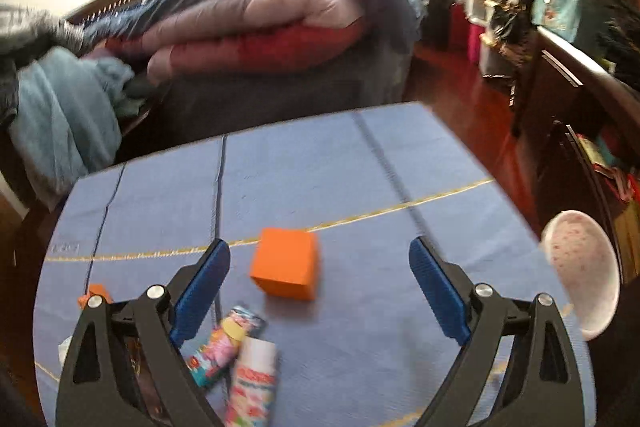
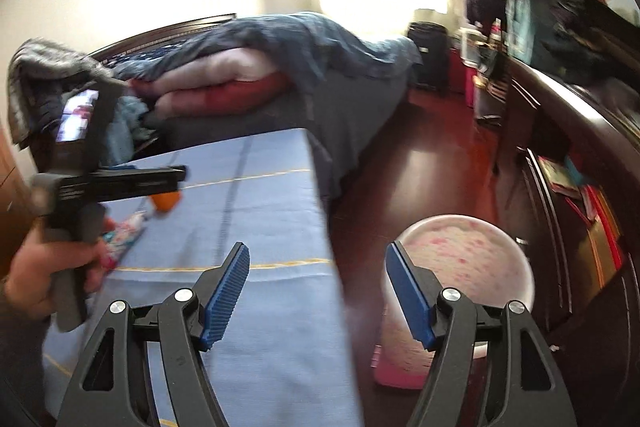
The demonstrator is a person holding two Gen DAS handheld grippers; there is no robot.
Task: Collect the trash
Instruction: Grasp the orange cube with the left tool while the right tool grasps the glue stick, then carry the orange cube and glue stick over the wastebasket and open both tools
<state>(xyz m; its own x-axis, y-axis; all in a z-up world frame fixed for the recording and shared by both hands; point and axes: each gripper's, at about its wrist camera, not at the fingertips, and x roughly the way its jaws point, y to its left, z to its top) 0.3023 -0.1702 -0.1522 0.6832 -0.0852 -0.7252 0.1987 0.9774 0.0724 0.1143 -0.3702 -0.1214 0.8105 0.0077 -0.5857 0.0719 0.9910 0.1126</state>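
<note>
An orange box (image 1: 286,269) lies on the blue table cover (image 1: 360,167), just ahead of my left gripper (image 1: 320,255), whose jaws stand wide open and empty. Two colourful wrappers or tubes (image 1: 228,345) (image 1: 254,379) lie near its left finger, and a small orange piece (image 1: 96,293) sits further left. The white bin with pink spots (image 1: 580,279) stands off the table's right edge. In the right wrist view my right gripper (image 2: 318,255) is open and empty, over the table edge beside the bin (image 2: 468,259). A hand (image 2: 44,267) holds the left gripper (image 2: 112,181) there.
A bed with a piled quilt and blankets (image 1: 260,23) lies behind the table. Dark wooden drawers (image 2: 560,167) run along the right, with clothes hanging above. Red-brown floor (image 2: 420,167) shows between table and drawers.
</note>
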